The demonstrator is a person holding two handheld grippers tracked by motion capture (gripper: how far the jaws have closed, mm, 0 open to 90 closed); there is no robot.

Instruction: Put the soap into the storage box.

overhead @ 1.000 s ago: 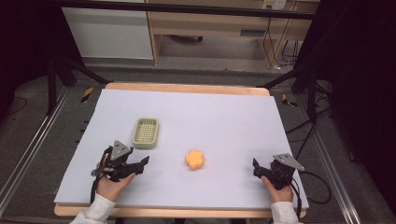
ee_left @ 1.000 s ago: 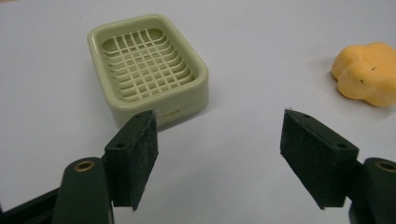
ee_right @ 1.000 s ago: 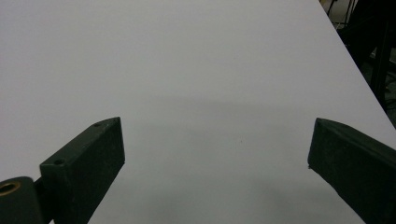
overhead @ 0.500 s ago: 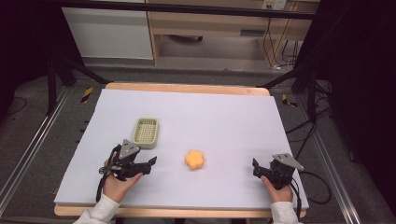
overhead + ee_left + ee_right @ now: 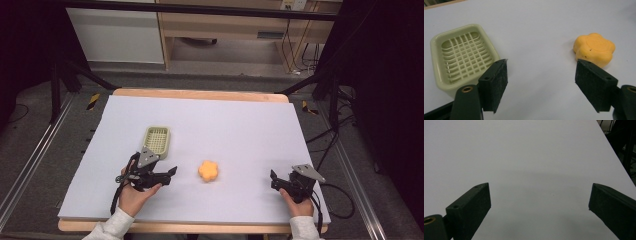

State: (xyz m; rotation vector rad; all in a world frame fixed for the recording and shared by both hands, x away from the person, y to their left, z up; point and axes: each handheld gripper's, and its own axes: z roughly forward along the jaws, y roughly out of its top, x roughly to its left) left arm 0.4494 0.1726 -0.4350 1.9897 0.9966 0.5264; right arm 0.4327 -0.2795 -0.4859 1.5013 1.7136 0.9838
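Table [image 5: 240, 125] surface is a white sheet on a wooden board, seen from the high view. Left gripper [image 5: 170, 174] sits at the near left, held in a hand [image 5: 134, 196] with a light sleeve; its jaws are spread wide and hold nothing. Just beyond it, toward the far left, lies a pale green slotted tray [image 5: 156, 139], upright and empty. In the left gripper view the tray [image 5: 462, 55] lies behind the left jaw, and the orange flower-shaped piece [image 5: 594, 48] lies just beyond the right jaw, not touching it. In the high view this orange piece [image 5: 209, 170] rests flat on the sheet just right of the left gripper. Right gripper [image 5: 274, 181] rests at the near right, well apart from the orange piece; its jaws are spread wide over bare sheet and hold nothing.
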